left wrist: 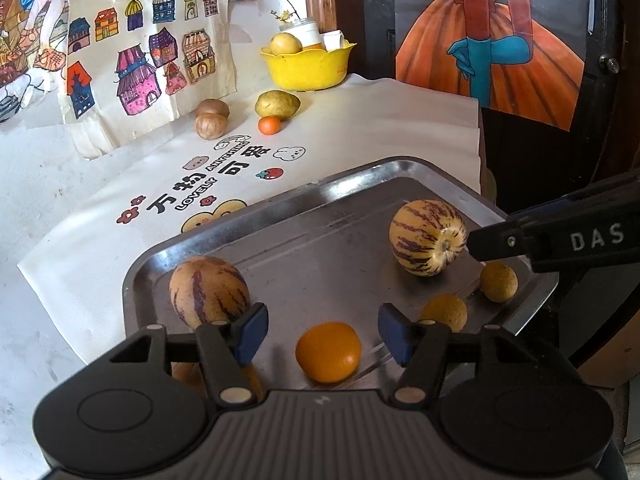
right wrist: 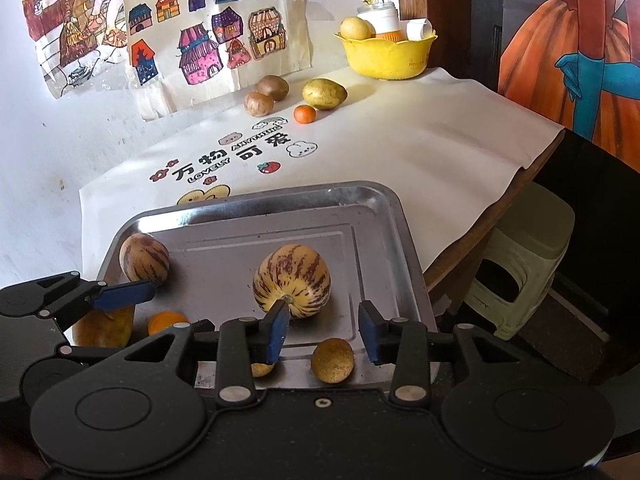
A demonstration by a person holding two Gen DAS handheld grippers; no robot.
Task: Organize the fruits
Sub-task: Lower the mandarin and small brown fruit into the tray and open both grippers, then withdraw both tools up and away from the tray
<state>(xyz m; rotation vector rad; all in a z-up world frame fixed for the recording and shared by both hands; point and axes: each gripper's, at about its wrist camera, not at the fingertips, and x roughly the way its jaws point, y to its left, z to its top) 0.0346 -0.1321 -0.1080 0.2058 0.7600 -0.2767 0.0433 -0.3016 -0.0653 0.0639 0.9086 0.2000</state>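
Now both jaws are parted over the tray (left wrist: 224,240), so the orange (left wrist: 328,352) and the brown fruit (right wrist: 332,360) could be nudged off if bumped.

I'm looking at a home, likely a family room. Children's drawings (right wrist: 212,36) of coloured houses hang taped to the white wall (right wrist: 60,152). A table (right wrist: 480,224) carries a white cartoon-print cloth (right wrist: 400,152), a yellow bowl (right wrist: 386,58) and loose fruit. A plastic stool (right wrist: 528,256) stands beside it.
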